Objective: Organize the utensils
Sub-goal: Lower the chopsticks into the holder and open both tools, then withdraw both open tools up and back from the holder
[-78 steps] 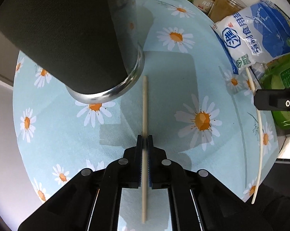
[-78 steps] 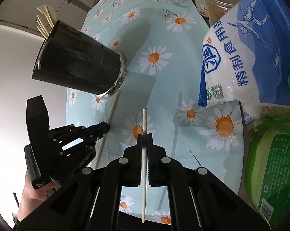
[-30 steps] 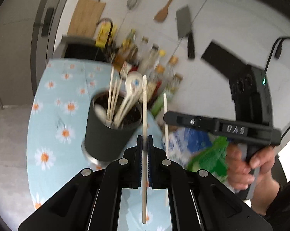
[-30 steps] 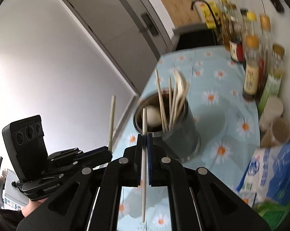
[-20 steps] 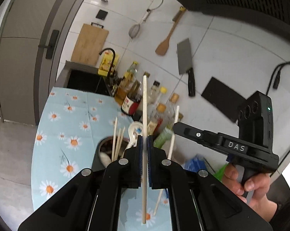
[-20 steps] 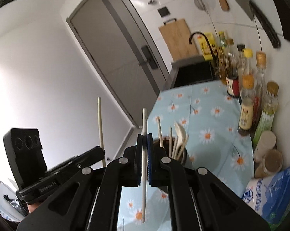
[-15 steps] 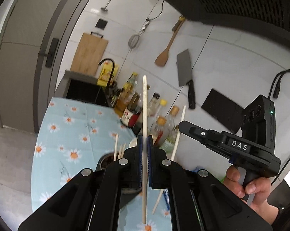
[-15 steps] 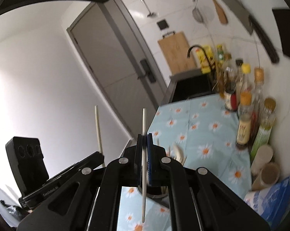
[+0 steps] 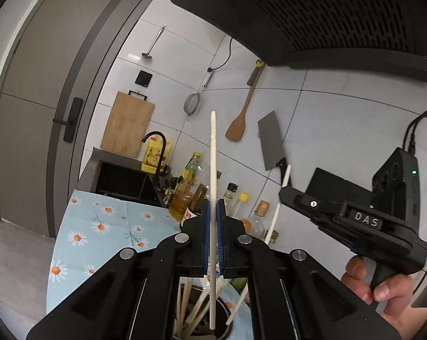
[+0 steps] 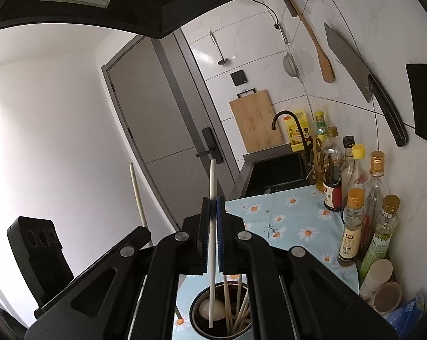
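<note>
My left gripper is shut on a pale chopstick that stands upright, its lower end over the black utensil cup at the bottom edge. The cup holds several chopsticks. To the right, a hand carries my right gripper, shut on a second chopstick that slants down toward the cup. In the right wrist view my right gripper clamps this white chopstick, whose lower end hangs inside the cup's rim, above a white spoon. My left gripper shows at the left with its chopstick.
The cup stands on a daisy-print tablecloth. Several sauce bottles and jars line the tiled wall on the right. A sink lies behind. A cleaver and a wooden spatula hang on the wall under a range hood.
Both grippers have risen and tilted up from the table with their chopsticks now upright. The cup has dropped to the bottom edge of both views, under the chopsticks' lower ends.
</note>
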Action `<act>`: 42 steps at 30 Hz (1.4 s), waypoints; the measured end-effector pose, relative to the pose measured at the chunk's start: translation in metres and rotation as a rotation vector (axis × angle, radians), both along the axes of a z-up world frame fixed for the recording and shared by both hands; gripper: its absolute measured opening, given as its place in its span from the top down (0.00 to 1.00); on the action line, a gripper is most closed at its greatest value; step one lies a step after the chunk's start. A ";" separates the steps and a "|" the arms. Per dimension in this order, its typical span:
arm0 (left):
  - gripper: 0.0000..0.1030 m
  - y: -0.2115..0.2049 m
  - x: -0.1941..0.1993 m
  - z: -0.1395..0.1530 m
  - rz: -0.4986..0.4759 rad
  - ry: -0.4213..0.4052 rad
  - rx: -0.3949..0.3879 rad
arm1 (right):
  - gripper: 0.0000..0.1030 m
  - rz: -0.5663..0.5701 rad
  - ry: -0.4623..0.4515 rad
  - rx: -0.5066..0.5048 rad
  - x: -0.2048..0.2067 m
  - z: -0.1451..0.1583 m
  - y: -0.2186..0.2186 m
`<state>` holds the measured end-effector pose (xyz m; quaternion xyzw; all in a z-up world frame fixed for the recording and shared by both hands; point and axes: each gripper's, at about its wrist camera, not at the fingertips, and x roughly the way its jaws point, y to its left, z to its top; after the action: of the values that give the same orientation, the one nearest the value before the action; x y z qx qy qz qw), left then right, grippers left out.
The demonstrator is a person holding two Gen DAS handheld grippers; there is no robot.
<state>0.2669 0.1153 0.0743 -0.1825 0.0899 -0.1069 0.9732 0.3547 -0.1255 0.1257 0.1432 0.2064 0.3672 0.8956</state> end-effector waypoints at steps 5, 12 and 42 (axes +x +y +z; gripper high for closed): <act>0.97 -0.001 0.008 -0.011 -0.004 -0.006 0.003 | 0.95 -0.016 -0.016 -0.024 0.003 -0.011 0.004; 0.97 -0.003 0.019 -0.039 -0.020 0.039 0.014 | 0.95 -0.010 0.000 -0.076 0.003 -0.035 0.016; 0.85 -0.005 -0.022 -0.047 -0.026 0.110 0.087 | 0.77 -0.013 0.057 -0.091 -0.037 -0.036 0.009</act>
<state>0.2453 0.1104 0.0273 -0.1445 0.1504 -0.1052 0.9723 0.3176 -0.1167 0.0898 0.1141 0.2475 0.3475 0.8972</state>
